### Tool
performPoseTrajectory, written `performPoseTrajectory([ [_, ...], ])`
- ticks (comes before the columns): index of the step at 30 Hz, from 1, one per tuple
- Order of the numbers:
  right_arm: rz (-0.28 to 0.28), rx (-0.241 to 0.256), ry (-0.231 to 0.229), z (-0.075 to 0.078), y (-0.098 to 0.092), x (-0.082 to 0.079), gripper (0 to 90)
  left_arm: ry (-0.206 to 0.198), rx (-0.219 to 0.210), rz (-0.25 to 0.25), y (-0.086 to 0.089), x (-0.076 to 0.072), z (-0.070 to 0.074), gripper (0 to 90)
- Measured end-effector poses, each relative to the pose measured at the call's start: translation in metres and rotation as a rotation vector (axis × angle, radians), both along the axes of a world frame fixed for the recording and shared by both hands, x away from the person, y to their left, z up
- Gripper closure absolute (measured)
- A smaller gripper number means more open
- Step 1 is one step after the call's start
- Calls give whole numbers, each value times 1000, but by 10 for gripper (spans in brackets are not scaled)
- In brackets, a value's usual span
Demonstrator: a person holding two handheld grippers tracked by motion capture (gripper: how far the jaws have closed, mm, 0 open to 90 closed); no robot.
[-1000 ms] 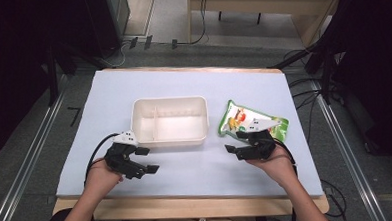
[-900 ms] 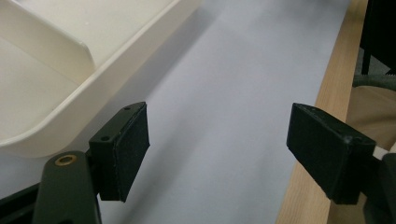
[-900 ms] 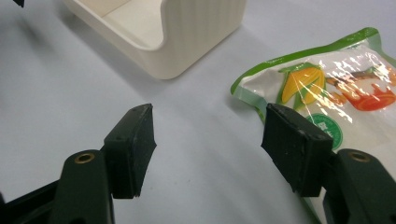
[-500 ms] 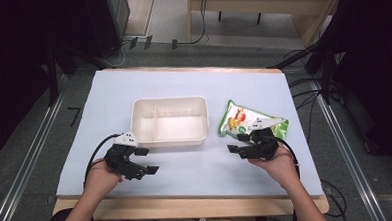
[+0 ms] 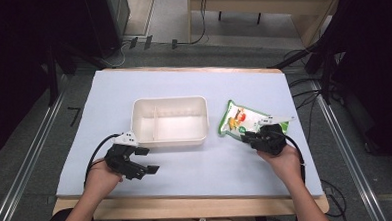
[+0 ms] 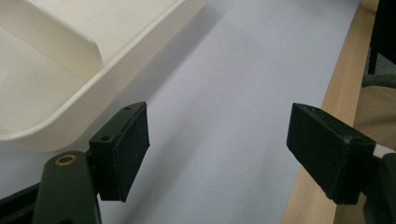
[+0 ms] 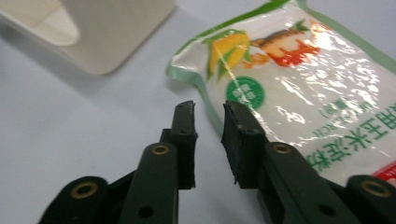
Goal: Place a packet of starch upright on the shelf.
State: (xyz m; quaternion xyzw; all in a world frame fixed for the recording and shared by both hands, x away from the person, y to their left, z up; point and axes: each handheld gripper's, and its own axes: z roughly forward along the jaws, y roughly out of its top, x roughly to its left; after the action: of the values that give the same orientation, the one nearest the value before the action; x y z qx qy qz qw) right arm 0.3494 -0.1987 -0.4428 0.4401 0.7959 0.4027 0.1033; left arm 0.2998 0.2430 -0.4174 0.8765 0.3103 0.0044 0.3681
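Note:
A clear bag of corn starch (image 5: pixel 244 119) with green edges and a corn picture lies flat on the table, right of a white divided tray (image 5: pixel 170 140). My right gripper (image 5: pixel 247 137) sits at the bag's near left edge. In the right gripper view its jaws stand a narrow gap apart at the edge of the bag (image 7: pixel 299 84), with table showing between them, so the right gripper (image 7: pixel 208 109) holds nothing. My left gripper (image 5: pixel 147 160) rests wide open just in front of the tray's near left corner. The left gripper view shows the left gripper (image 6: pixel 219 135) empty beside the tray wall (image 6: pixel 70 116).
The tray is empty, with one divider across it. A pale mat (image 5: pixel 196 165) covers the table, and a wooden edge (image 6: pixel 317 93) runs along the near side. Cables (image 5: pixel 93 162) trail from both grippers. The tray's corner (image 7: pixel 112 42) stands left of the bag.
My right gripper has crept a little forward toward the bag. The left gripper and the tray have not moved.

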Motion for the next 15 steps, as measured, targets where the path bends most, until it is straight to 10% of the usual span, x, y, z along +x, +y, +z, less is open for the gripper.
performPoseTrajectory([
  [6, -97, -4, 31, 1, -2, 6, 900, 2, -18, 10, 2, 0, 0, 218],
  [15, -38, -67, 110, -14, 15, 5, 900, 3, -13, 9, 1, 0, 0, 218],
])
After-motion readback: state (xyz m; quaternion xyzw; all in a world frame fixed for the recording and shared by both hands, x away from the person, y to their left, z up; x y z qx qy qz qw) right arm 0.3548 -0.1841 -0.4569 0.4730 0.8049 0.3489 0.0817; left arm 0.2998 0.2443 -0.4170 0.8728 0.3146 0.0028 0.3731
